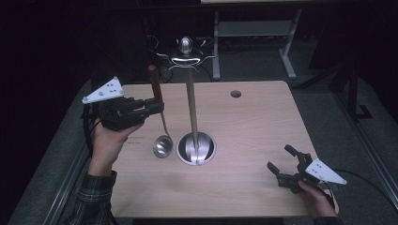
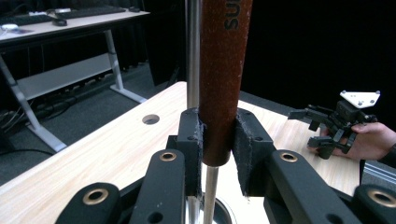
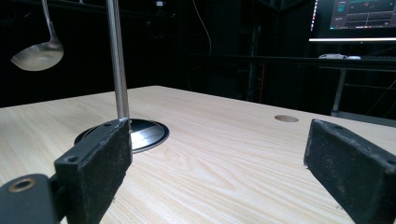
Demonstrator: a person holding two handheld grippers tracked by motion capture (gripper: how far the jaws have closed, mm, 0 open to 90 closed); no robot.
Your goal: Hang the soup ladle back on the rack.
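So your left tongs (image 1: 157,107) are clamped tight on the ladle (image 1: 159,122), gripping the reddish-brown handle near its lower end. The ladle hangs upright with the bowl down, lifted clear of the table (image 1: 244,187) and just beside the utensil stand (image 1: 192,112). In the left gripper view the handle (image 2: 222,79) sits squeezed between the pads, with the stand's steel pole right behind it.

Your right tongs (image 1: 282,161) are wide open, holding nothing, parked low near the table's right front corner, well apart from the stand.

My guess is you're hanging the ladle on one of the hooks (image 1: 187,60) at the top. If so, pickup and lift are done, but the handle's top end isn't on a hook yet. What's left: bring it up and over, catch the hook, let go.
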